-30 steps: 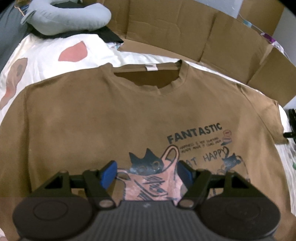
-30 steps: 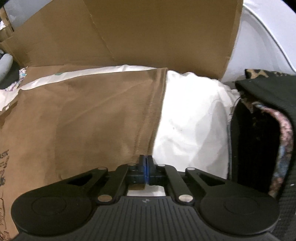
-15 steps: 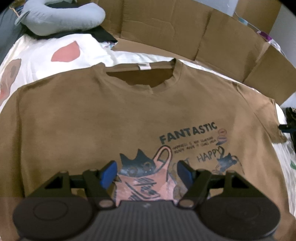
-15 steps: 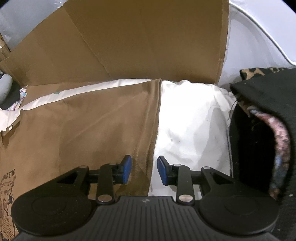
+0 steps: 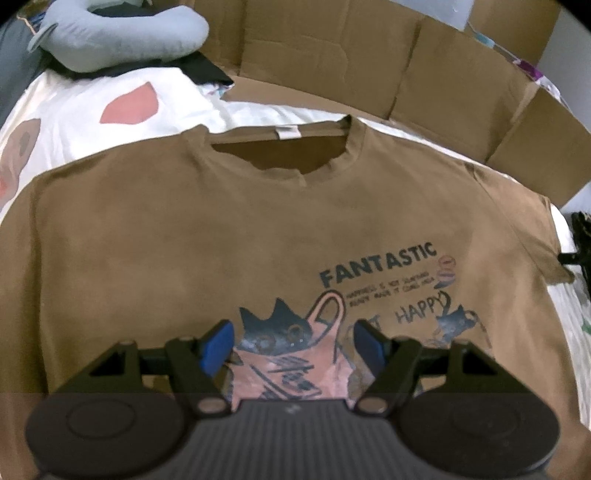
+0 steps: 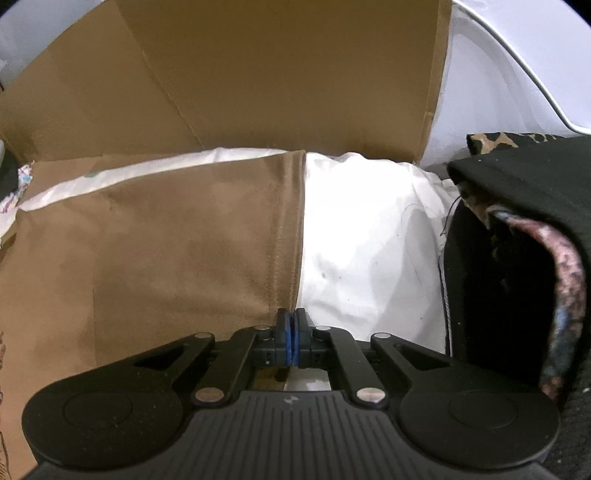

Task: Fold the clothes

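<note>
A brown T-shirt (image 5: 221, 229) with a cat print and the word FANTASTIC lies flat, face up, on a white bed sheet (image 5: 74, 110). My left gripper (image 5: 293, 341) is open and empty above the cat print on the lower chest. In the right wrist view the shirt's sleeve (image 6: 166, 251) lies flat with its hemmed edge next to the white sheet (image 6: 369, 240). My right gripper (image 6: 294, 323) is shut at the near end of that sleeve hem. Whether cloth is pinched between the pads is hidden.
Flattened cardboard (image 5: 388, 62) stands along the far side of the bed, also behind the sleeve (image 6: 258, 74). A grey-blue pillow (image 5: 118, 33) lies at the far left. A black garment with patterned lining (image 6: 517, 240) is piled to the right of the sleeve.
My right gripper opened half a second ago and has shut again at the sleeve hem. My left gripper stayed open and drifted slightly over the print.
</note>
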A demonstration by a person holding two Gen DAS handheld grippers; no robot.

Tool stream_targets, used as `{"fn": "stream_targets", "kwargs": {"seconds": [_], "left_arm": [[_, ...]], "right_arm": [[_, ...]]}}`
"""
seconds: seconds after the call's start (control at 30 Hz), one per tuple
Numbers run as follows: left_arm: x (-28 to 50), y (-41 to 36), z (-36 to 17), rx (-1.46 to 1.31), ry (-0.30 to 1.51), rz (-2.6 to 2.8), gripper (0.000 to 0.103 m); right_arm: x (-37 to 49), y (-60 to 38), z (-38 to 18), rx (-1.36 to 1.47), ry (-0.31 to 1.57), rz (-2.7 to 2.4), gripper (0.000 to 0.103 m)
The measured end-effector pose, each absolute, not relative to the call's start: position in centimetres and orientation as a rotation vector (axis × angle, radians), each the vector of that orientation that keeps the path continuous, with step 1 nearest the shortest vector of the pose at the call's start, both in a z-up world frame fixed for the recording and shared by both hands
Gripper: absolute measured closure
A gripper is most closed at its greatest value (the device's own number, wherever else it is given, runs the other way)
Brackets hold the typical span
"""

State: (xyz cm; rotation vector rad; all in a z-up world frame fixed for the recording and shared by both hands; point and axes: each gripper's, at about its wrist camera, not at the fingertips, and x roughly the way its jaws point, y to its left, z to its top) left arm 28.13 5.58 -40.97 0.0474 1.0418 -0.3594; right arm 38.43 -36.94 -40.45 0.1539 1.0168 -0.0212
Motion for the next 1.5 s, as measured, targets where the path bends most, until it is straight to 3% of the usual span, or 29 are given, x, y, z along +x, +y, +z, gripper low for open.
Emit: {"fn": "stream_targets", "kwargs": {"seconds": [0.3, 0.43, 0.5, 1.1, 1.5], "left_arm": [[28.4, 6.7, -40.2, 0.053, 1.032, -0.327, 0.029], [28.5, 7.0, -40.1, 0.05, 1.035, -0.314, 0.029], [28.5, 7.2, -40.1, 0.056, 1.033, -0.309, 0.029], [28.4, 12.6, -38.8, 0.072, 0.998, -0.186, 0.029], [26.7, 23.6, -34.3, 0.089, 0.902, 0.045, 0.032]], "right_arm": [[37.5, -35.9, -38.1, 0.097, 0.957, -0.017, 0.092], [36.4, -33.1, -37.6, 0.027, 0.922, 0.11, 0.073], [36.2, -31.9, -38.0, -0.011, 0.928, 0.153, 0.071], [34.7, -32.8, -41.0, -0.173, 1.011, 0.127, 0.067], [34.2, -30.6, -36.0, -0.157, 0.952, 0.167, 0.067]]}}
